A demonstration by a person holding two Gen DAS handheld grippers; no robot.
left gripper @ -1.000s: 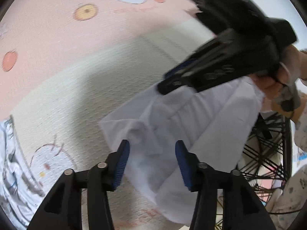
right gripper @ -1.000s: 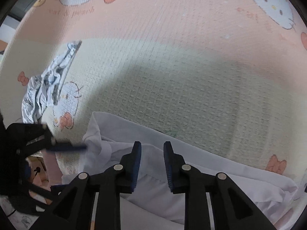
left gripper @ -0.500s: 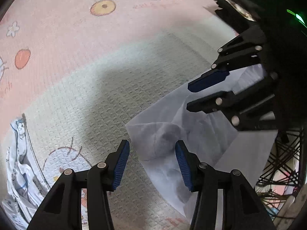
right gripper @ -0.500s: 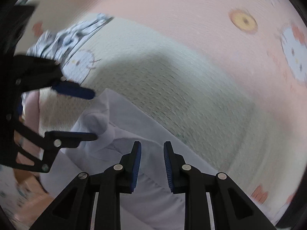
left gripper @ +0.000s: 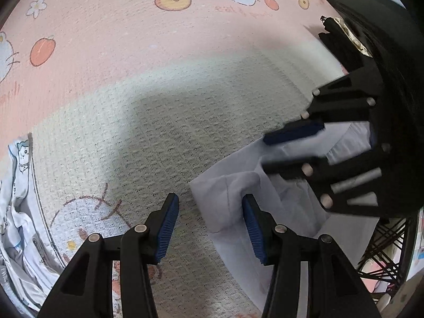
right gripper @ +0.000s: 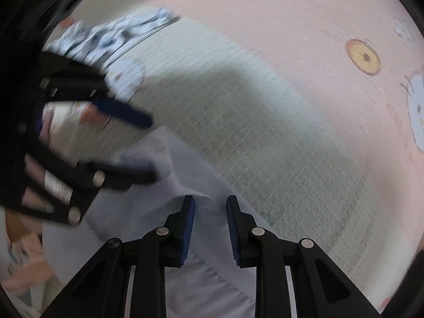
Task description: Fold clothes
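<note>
1. We see the white garment (left gripper: 267,212) lying crumpled on the green middle band of the mat (left gripper: 185,122), towards its near edge
2. Our left gripper (left gripper: 210,225) hovers over the garment's folded corner, jaws moderately apart, gripping nothing
3. Our right gripper (right gripper: 210,228) points down over the cloth, jaws narrow with a gap; nothing pinched that we can see
4. A patterned garment (left gripper: 18,212) lies well apart, at the mat's left edge

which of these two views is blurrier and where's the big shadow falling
Right wrist view is blurrier: the left gripper and patterned clothes smear. Left wrist view is mostly sharp, only the right gripper blurs. In both, a broad shadow darkens the mat beside the white garment.
</note>
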